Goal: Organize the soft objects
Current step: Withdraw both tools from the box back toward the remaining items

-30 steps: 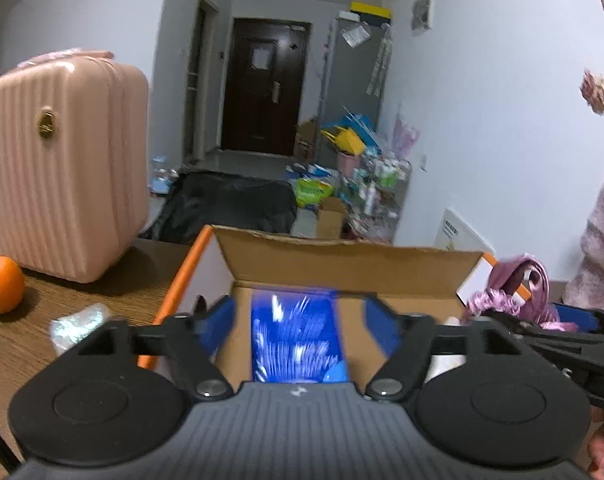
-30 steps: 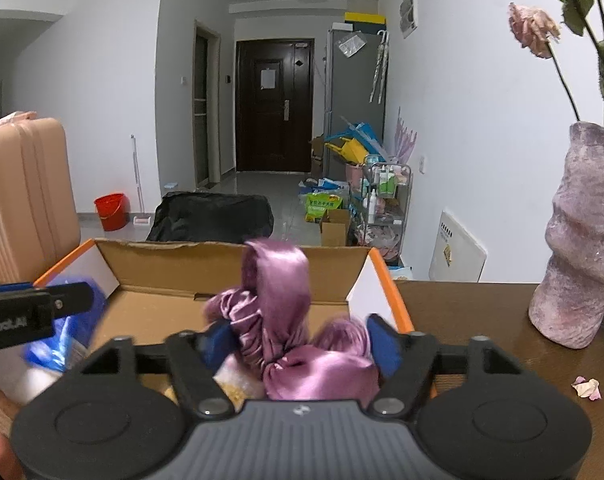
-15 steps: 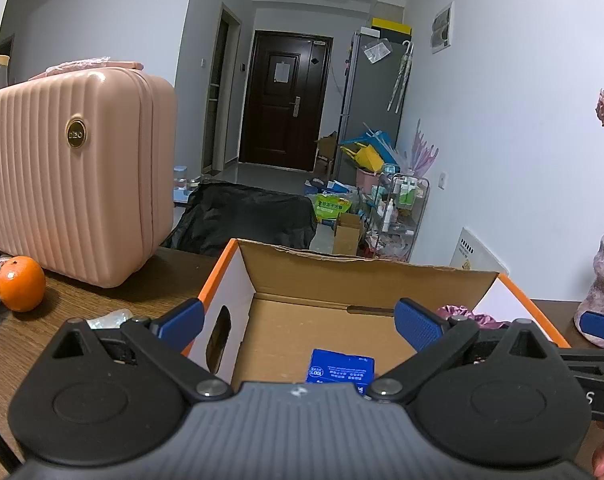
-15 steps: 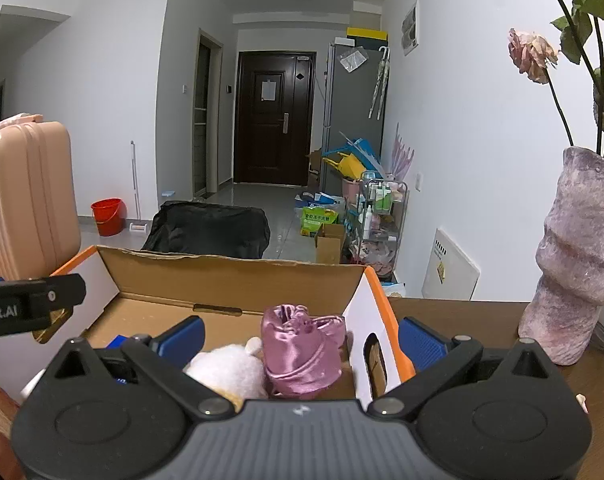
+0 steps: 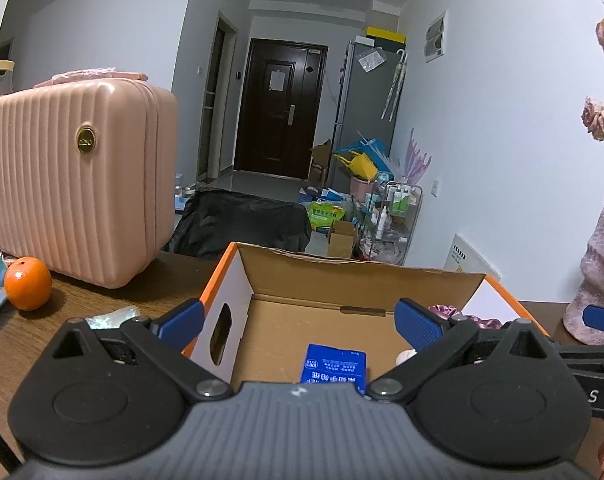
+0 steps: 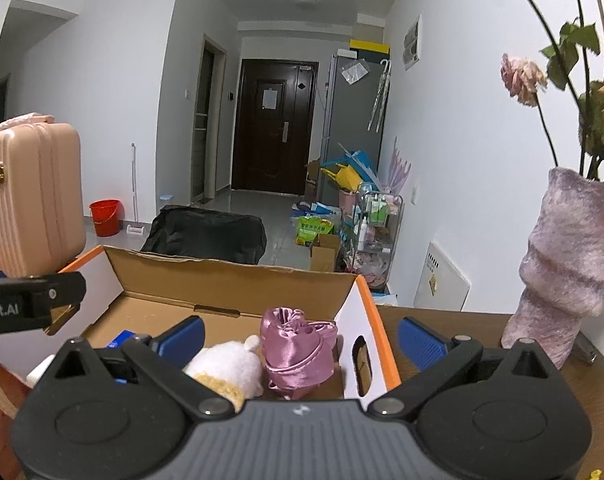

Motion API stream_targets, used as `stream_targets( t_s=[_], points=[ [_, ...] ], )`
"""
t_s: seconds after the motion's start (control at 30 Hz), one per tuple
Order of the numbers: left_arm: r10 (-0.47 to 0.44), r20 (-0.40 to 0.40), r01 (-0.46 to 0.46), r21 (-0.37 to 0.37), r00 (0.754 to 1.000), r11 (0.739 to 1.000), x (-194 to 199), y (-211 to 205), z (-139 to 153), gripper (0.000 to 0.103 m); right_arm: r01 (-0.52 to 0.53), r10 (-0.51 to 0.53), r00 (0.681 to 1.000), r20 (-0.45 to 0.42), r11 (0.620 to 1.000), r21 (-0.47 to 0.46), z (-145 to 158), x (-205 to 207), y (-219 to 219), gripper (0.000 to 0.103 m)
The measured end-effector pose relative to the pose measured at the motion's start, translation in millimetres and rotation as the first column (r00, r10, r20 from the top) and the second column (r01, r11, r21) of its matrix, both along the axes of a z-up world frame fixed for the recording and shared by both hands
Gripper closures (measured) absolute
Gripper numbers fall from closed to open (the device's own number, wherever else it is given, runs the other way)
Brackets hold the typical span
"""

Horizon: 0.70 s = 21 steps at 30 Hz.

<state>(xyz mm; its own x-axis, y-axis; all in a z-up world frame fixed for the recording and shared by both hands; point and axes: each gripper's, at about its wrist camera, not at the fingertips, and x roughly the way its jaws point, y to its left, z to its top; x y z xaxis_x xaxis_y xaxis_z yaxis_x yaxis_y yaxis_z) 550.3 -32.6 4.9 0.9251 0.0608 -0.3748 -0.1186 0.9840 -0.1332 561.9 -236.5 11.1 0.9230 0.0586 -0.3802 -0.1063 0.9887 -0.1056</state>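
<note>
Now both the left gripper (image 5: pixel 298 322) and right gripper (image 6: pixel 300 338) gape wide and empty above the cardboard box (image 6: pixel 230 276), where tissue pack (image 5: pixel 333 366), plush toy (image 6: pixel 226 364) and satin scrunchie (image 6: pixel 298 354) lie gathered.

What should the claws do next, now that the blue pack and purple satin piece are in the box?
Probably lift both claws clear. The left claw and right claw are open and empty; the blue pack and purple satin piece lie inside the cardboard box.
</note>
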Motion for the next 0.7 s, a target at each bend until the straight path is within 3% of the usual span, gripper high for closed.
stream_targets(
  t_s=[0.7],
  points=[
    [-0.020, 0.010, 0.020, 0.009, 1.000, 1.000, -56, 15, 2, 0.000, -0.025, 0.023, 0.998, 0.054, 0.999, 0.037, 0, -65, -9, 0.000]
  ],
)
